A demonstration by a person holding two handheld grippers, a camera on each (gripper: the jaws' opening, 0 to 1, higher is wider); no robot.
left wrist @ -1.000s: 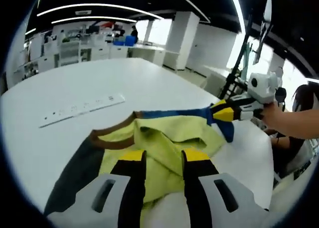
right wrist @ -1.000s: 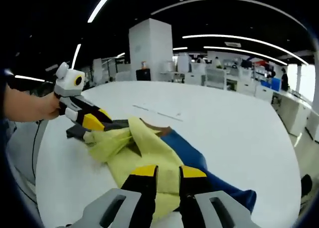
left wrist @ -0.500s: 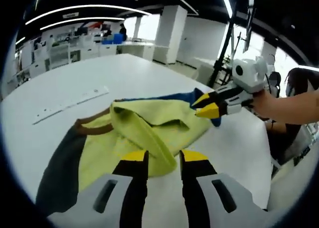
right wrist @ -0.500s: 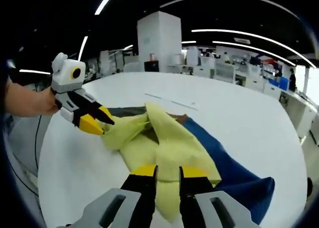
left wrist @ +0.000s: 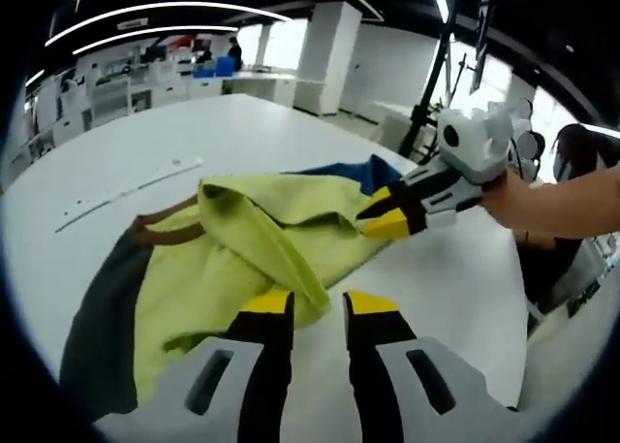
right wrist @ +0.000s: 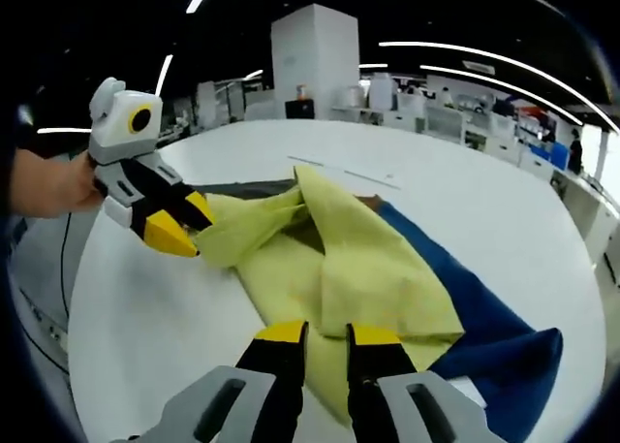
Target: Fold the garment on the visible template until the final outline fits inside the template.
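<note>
White round tabletop (left wrist: pixel 126 162) carried a crumpled yellow-green cloth garment (left wrist: pixel 252 259) with blue and dark grey sleeves and a brown collar. Nearest, the left gripper (left wrist: pixel 317 307) pinched a raised fold of the garment; the right gripper (right wrist: pixel 324 334) likewise gripped its hem. Beyond the garment stood white office desks (left wrist: pixel 165 79).

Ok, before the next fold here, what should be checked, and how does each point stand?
1. Left gripper shut on garment: ok, cloth pinched at its tips.
2. Right gripper shut on garment: ok, holds a yellow edge.
3. Garment lying on the table: ok.
4. Template outline visible: cannot tell; cloth covers the spot.
5. Garment flat: not ok, raised yellow fold and bunching.
6. Blue sleeve on the table: ok, it lies spread out.
</note>
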